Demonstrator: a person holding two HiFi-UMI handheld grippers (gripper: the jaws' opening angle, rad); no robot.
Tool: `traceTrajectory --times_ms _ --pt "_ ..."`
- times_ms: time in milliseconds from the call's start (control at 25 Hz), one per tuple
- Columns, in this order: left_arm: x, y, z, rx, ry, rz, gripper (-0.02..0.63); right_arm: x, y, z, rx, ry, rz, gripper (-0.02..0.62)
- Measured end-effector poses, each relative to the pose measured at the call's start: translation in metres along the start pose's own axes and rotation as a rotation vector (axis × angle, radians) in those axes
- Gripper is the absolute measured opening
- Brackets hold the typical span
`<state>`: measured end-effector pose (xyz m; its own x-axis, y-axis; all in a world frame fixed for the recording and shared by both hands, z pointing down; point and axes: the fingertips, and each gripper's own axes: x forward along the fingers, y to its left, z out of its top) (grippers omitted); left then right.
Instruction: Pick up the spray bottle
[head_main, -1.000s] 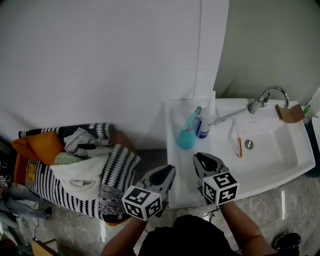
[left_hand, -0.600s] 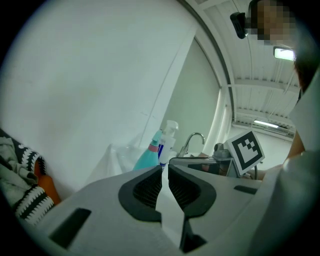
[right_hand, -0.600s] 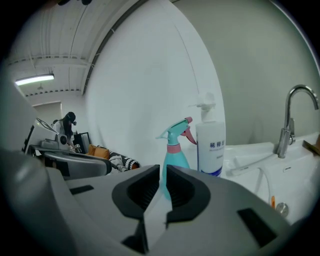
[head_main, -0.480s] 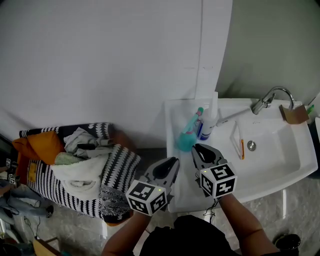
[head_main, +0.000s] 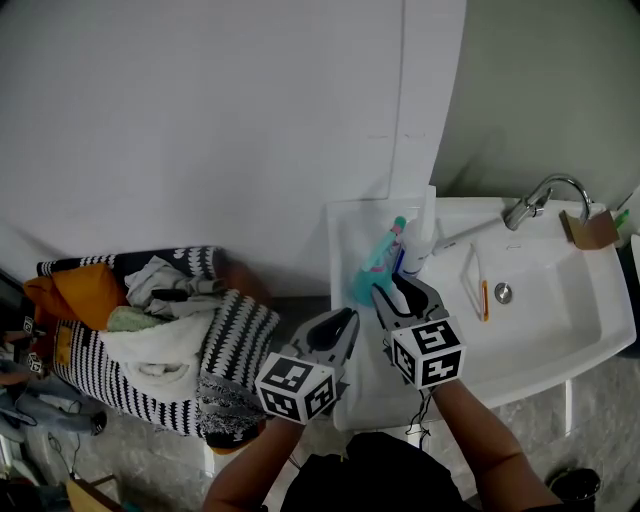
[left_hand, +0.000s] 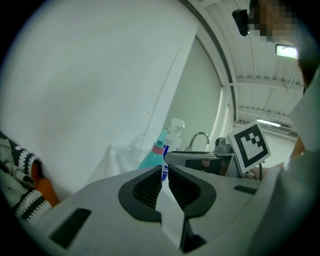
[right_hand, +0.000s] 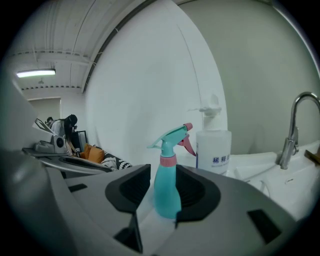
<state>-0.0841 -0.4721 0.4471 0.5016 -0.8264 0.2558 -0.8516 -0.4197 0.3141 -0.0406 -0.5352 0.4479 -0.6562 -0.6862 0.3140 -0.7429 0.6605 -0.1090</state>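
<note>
A white wall (head_main: 200, 120) fills most of the head view, with a white sink (head_main: 560, 340) against it at right and a striped laundry basket (head_main: 235, 345) heaped with clothes (head_main: 160, 300) on the floor at left. Only the head view shows the basket whole; the left gripper view catches just its striped edge. The left gripper (head_main: 345, 318) hangs by the sink's near left corner, its jaws drawn together to a thin slit with nothing in it. Just beside it, the right gripper (head_main: 396, 292) reaches over the sink's left ledge; its jaws have just been opening and stand spread. From above the gap between them is hard to read, but the right gripper view looks straight into it. There the teal spray bottle (right_hand: 166, 187) stands upright with its lower body between the two pads. There is clear space on its left, and its right edge meets the right pad with no squeeze to be seen. In the head view it stands on the ledge at the sink's back left, right at that gripper's tips. A white pump bottle (head_main: 418, 240) with a blue label stands just behind it. The left gripper view lines both bottles up beyond its closed tips and alone shows the right gripper's marker cube (left_hand: 248, 145). A chrome faucet (head_main: 540, 195) arches over the basin, and a thin orange item (head_main: 484, 297) lies near the drain (head_main: 503, 292)
</note>
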Motion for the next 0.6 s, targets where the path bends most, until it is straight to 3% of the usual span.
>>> traceTrajectory --times_ms 240,600 --pt "0.004 0.006 0.001 -0.015 -0.009 0.018 0.039 0.016 -0.006 0.003 -0.03 -0.006 -0.027 0.192" --pt "0.003 0.017 0.0 -0.032 -0.022 0.068 0.04 0.04 -0.005 0.009 -0.095 0.001 -0.097 0.213"
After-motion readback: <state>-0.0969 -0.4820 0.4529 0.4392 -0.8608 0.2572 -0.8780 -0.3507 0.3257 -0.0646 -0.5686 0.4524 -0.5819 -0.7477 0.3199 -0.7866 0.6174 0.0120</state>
